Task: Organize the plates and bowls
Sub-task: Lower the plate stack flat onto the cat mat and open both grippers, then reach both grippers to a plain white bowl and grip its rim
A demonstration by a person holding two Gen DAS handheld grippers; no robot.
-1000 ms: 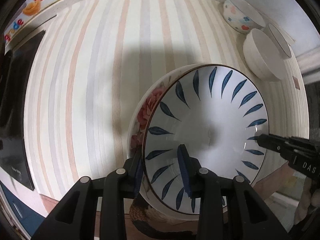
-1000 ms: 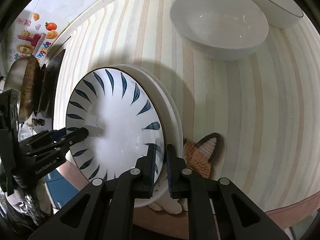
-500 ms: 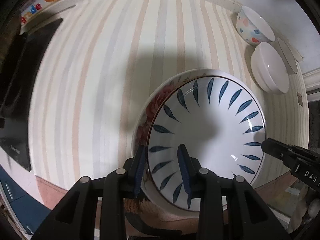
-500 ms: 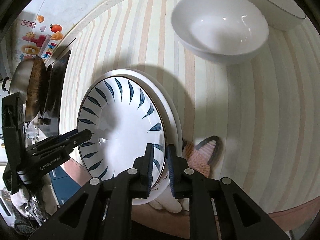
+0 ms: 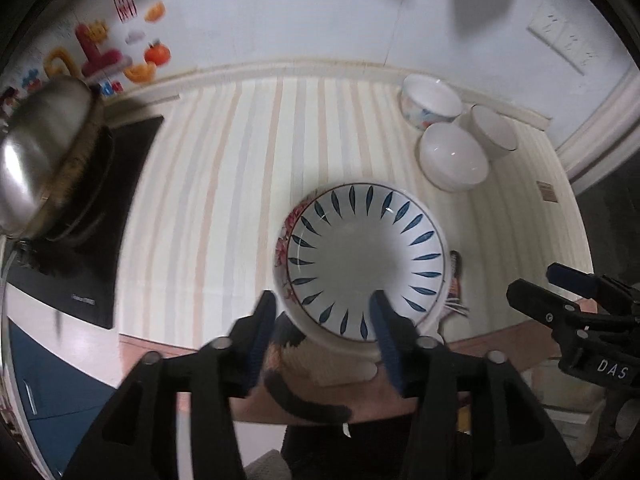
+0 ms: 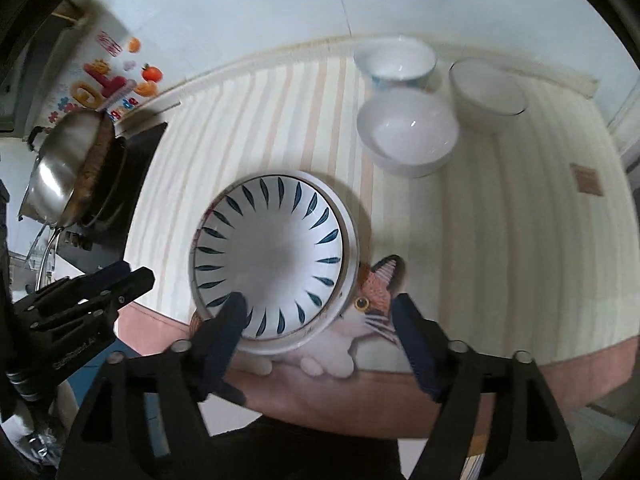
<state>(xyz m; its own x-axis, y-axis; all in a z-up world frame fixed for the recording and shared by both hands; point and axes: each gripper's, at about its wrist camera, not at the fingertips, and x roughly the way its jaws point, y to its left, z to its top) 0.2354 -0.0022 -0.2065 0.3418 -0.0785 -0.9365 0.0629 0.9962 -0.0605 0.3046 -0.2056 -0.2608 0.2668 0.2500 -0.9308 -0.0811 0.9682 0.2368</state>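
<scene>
Both grippers, left gripper (image 5: 322,322) and right gripper (image 6: 320,318), gape empty; glazed blue-leaf ceramic plate (image 6: 270,258) near desk front edge: rigid, slippery, chippable, so pinch its rim.

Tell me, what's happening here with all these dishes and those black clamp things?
A person is tidying dishes with two hand-held grippers. The blue-leaf plate now sits nested on a floral plate at the near edge of the striped mat. The left gripper and right gripper both have their jaws open and hold nothing. Three bowls are still grouped at the far side: a white bowl, a patterned bowl and a dark-rimmed bowl.
</scene>
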